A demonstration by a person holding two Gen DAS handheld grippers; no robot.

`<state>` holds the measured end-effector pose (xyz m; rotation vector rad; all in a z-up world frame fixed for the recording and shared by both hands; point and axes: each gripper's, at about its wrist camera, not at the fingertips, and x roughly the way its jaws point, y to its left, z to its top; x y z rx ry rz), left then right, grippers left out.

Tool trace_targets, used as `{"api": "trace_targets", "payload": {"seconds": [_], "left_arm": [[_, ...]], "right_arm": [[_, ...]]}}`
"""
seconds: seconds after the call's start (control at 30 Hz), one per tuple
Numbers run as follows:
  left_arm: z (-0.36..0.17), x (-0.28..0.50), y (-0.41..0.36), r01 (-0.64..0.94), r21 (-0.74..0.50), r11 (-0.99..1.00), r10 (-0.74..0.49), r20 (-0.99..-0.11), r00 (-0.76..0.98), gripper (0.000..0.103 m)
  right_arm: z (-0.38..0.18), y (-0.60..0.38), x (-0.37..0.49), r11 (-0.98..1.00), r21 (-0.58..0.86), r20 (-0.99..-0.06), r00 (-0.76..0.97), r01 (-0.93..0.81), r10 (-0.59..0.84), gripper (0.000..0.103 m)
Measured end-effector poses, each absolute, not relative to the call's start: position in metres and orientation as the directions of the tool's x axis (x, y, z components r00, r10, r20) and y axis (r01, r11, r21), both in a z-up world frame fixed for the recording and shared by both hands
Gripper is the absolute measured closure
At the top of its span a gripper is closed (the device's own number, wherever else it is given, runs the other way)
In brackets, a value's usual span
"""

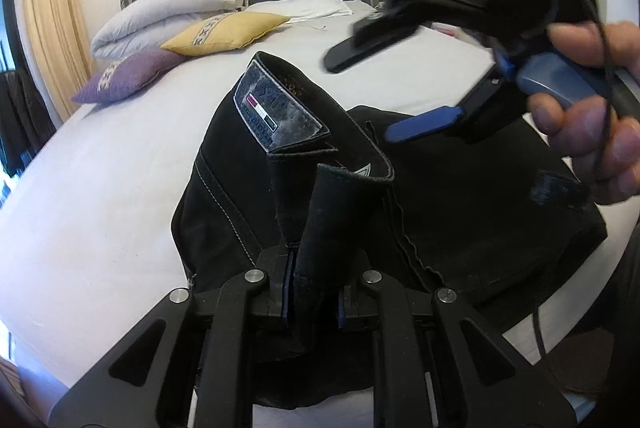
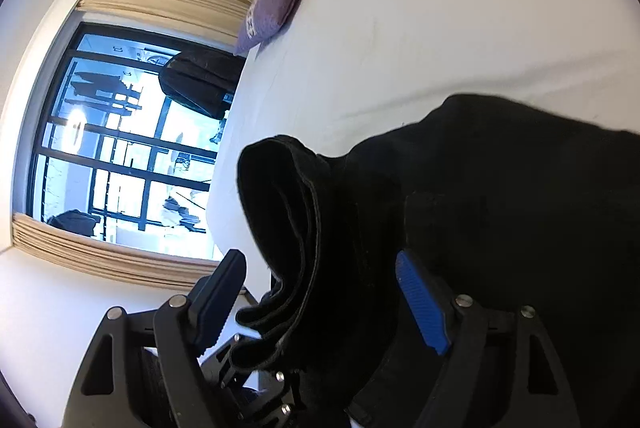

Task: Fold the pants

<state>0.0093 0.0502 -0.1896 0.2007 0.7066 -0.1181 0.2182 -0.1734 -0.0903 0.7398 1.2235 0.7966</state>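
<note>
Pants [image 1: 304, 163] on bed [image 1: 120, 187] | left claw [image 1: 312, 292] clenched on waistband | right claw [image 2: 320, 292] released, straddling fabric.

Right tool [image 1: 384, 95] motion-blurred in the left wrist view. Pants [image 1: 460, 207] cut off at the lower edge; label [image 1: 276, 115] lettering illegible. Left tool [image 1: 312, 288] pads hidden by gripped cloth.
</note>
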Motion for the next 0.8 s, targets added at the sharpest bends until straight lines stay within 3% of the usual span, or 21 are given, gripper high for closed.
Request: {"api": "trace_targets", "payload": {"seconds": [0.1, 0.27, 0.3, 0.37, 0.4, 0.5, 0.8], "left_arm": [[-0.186, 0.006, 0.043, 0.192, 0.203, 0.96, -0.016, -0.648, 0.761, 0.09], [-0.181, -0.009, 0.029, 0.228, 0.293, 0.929, 0.007, -0.626, 0.78, 0.09], [-0.181, -0.014, 0.028, 0.233, 0.308, 0.922, 0.009, -0.62, 0.784, 0.09], [-0.176, -0.02, 0.024, 0.246, 0.335, 0.91, 0.008, -0.607, 0.795, 0.09], [-0.174, -0.022, 0.022, 0.25, 0.344, 0.905, 0.006, -0.599, 0.801, 0.09], [-0.164, -0.038, 0.016, 0.268, 0.352, 0.897, -0.011, -0.587, 0.81, 0.09], [-0.131, -0.049, -0.021, 0.375, 0.378, 0.847, -0.113, -0.561, 0.82, 0.09]], "right_arm": [[-0.089, -0.163, 0.222, 0.48, 0.866, -0.466, 0.124, -0.142, 0.876, 0.023], [-0.081, -0.138, 0.23, 0.491, 0.849, -0.489, 0.062, -0.195, 0.87, 0.024], [-0.081, -0.132, 0.232, 0.52, 0.828, -0.522, 0.049, -0.209, 0.852, 0.028], [-0.082, -0.125, 0.234, 0.567, 0.789, -0.578, 0.03, -0.238, 0.816, 0.053], [-0.083, -0.124, 0.235, 0.589, 0.769, -0.601, 0.03, -0.248, 0.798, 0.071], [-0.08, -0.135, 0.232, 0.591, 0.768, -0.598, 0.054, -0.248, 0.8, 0.083], [-0.038, -0.206, 0.201, 0.588, 0.743, -0.564, 0.174, -0.319, 0.807, 0.085]]}}
